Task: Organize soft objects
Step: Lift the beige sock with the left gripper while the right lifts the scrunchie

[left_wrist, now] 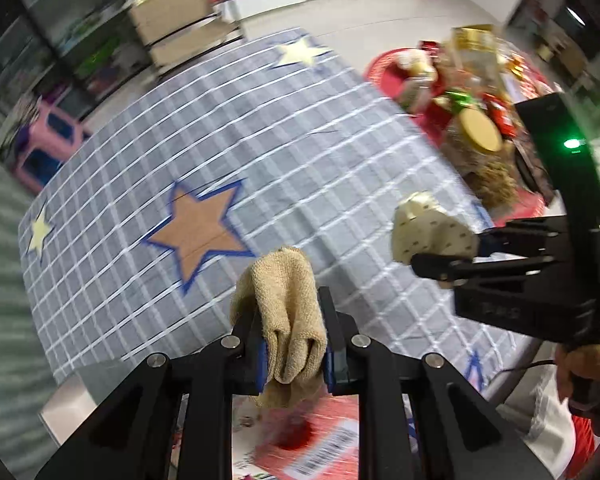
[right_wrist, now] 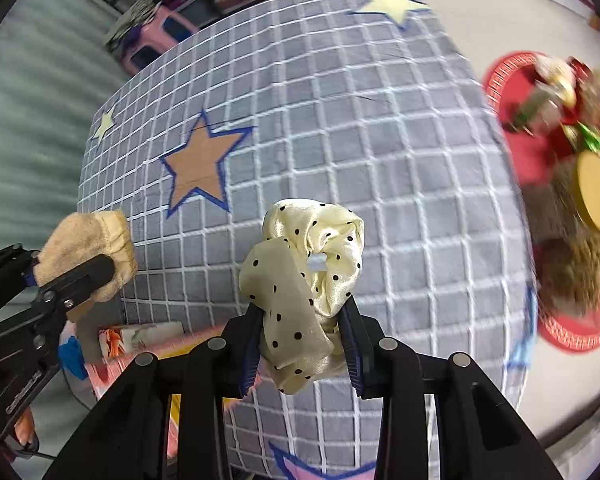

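Presently, left claw (left_wrist: 292, 344): clamped on the folded tan cloth (left_wrist: 286, 312), held above the bench (left_wrist: 300, 152).
Right claw (right_wrist: 300, 336): pinched shut around the cream polka-dot scrunchie (right_wrist: 306, 276), also in the air.
Handling: both looked light and limp; the satin scrunchie probably slippery, so bunched folds gave the surest hold.
Nearby: red tray (right_wrist: 512, 92) of clutter.

Both grippers are matte black linkages with round silver pivot screws and blue ribbed pads lining the fingers (left_wrist: 332, 356). The right gripper (left_wrist: 440, 256) carries a boxy black housing with a green light (lit). A bare-skinned right hand (left_wrist: 588, 364) shows, thin black cable nearby.
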The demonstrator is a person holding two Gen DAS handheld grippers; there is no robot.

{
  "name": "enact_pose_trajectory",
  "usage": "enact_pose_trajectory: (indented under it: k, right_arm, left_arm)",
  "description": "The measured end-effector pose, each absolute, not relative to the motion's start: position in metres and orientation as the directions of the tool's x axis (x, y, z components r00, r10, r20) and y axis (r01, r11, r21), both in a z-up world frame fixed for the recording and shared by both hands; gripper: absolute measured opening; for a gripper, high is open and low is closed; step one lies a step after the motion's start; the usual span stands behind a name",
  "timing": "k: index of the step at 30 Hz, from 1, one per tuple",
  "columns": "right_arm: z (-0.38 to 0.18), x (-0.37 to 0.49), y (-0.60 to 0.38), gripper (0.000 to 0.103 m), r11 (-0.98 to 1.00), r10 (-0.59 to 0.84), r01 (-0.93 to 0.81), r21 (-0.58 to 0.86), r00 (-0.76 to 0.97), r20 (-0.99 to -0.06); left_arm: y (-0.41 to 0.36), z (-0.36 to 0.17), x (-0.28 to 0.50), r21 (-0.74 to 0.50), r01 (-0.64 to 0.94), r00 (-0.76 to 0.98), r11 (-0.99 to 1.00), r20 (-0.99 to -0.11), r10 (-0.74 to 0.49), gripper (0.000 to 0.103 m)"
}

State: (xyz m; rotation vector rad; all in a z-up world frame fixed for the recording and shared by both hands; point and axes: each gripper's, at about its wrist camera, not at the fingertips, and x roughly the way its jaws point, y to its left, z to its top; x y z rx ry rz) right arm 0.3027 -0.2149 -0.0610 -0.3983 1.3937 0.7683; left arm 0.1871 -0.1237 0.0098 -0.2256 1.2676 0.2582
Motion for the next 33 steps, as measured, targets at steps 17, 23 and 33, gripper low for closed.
enact_pose_trajectory:
  k: [17,23,33]
  right_arm:
    - [-0.055,0.252,-0.304,0.037,0.814,0.227,-0.553,0.176,0.025,-0.974]
    - [-0.058,0.221,-0.314,0.037,0.824,0.219,-0.537,0.178,0.013,-0.976]
    - [-0.059,0.165,-0.305,0.037,0.802,0.211,-0.571,0.175,-0.003,-0.977]
  left_arm:
    - [-0.239,0.036,0.132,-0.094,0.060,0.312,0.994,-0.944,-0.109,0.022]
    - [-0.251,0.035,0.090,-0.093,0.128,0.294,0.987,-0.947,-0.127,0.023]
    - [-0.223,0.032,0.035,-0.112,0.020,0.298,0.993,-0.948,-0.113,0.022]
